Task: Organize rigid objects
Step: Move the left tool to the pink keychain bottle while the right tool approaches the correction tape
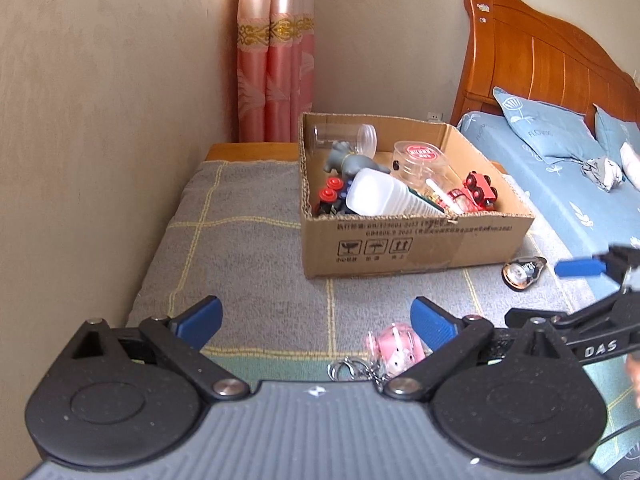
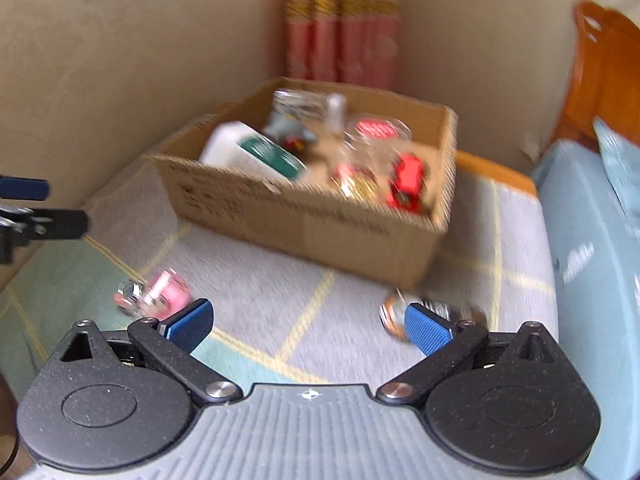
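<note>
A cardboard box (image 1: 416, 240) (image 2: 312, 224) on a grey checked blanket holds several rigid things: a white tub, clear jars, a grey figure, a red toy train (image 1: 482, 192) (image 2: 408, 182). A pink keychain toy (image 1: 396, 346) (image 2: 166, 294) lies on the blanket just by my left gripper's right finger. A shiny silver-and-black object (image 1: 522, 272) (image 2: 432, 312) lies at the box's near right corner, partly behind my right gripper's right finger. My left gripper (image 1: 316, 320) is open and empty. My right gripper (image 2: 308, 322) is open and empty; this view is blurred.
A wall runs along the left, with a pink curtain (image 1: 274, 72) in the corner. A bed with blue sheets (image 1: 560, 184) and a wooden headboard (image 1: 540, 52) lies to the right. The blanket (image 1: 240, 248) stretches left of the box.
</note>
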`<state>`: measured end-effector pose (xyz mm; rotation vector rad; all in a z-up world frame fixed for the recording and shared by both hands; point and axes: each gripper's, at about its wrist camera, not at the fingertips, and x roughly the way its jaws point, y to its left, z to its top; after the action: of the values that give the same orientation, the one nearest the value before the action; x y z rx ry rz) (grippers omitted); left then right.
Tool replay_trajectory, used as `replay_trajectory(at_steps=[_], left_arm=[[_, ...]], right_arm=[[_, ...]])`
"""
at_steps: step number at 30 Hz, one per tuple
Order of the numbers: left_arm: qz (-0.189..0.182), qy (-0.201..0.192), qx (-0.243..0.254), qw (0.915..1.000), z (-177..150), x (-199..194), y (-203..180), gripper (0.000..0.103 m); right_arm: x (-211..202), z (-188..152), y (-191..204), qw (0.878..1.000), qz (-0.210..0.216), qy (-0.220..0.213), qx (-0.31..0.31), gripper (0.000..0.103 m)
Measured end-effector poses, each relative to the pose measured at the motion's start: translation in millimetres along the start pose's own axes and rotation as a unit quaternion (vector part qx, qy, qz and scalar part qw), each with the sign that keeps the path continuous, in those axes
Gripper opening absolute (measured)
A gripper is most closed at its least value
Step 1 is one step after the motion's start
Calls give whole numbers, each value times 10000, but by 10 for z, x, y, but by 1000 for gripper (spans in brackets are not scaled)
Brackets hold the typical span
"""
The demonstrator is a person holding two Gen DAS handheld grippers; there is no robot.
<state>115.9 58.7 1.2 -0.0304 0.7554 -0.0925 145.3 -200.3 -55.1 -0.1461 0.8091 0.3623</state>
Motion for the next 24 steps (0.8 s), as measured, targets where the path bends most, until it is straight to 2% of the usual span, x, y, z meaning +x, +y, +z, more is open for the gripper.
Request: replay_trajectory(at_steps=[2, 4, 6, 10, 12, 18, 24], left_arm=[[-29, 47, -37, 10000, -29, 11, 2, 100], [-39, 103, -28, 9999, -50, 26, -10, 100], [-58, 147, -5, 9999, -68, 39, -26, 100], [-108, 198, 19, 9997, -86, 67, -58, 100], [-138, 219, 42, 9997, -92, 87, -77, 100], [-231, 403, 211, 9987, -101, 228, -152, 100], [-549, 670, 372, 9955, -144, 427, -317, 100]], right_arm=[[22, -134, -36, 9995, -245, 27, 186, 103], [76, -248, -106, 9987, -320, 130, 362, 103], [124, -337, -159, 9983, -380, 188, 402, 103], [268, -449, -293, 9957, -759, 324, 428, 103], [302, -479, -392, 9954, -658, 282, 636, 103], [377, -450, -475, 9962, -661, 165, 539, 103], [426, -408, -506, 9965, -657, 41, 520, 103]])
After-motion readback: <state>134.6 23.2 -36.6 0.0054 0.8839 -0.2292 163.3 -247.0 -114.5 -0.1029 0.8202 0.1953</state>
